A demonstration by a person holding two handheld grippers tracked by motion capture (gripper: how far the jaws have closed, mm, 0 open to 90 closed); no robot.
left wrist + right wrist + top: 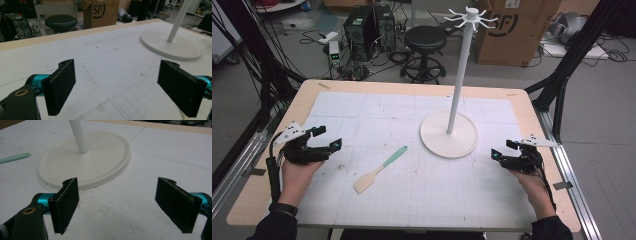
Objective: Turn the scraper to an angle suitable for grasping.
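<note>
Resting at the near left of the table (522, 107), the left gripper (328, 139) sits in a hand (299, 170) that comes in from the near edge, its jaws spread wide with nothing between them. Its own view confirms this: the two black pads (60, 86) stand far apart over bare white gridded sheet (105, 57). At the near right, the right gripper (502, 150) is held the same way in the other hand (532, 182), jaws also wide and empty; in the right gripper view they frame the near rim of the stand's round base (100, 173).

Between the two grippers, a little left of centre, a spatula (379, 169) lies flat on the sheet, cream blade nearer, mint-green handle pointing far and right, apart from both grippers. Just beyond it to the right stands the white rack (457, 85), an upright pole on a disc base with hooks at its top. Beyond the table's far edge are a black stool (425, 40) and a cardboard box (517, 30) on the floor.
</note>
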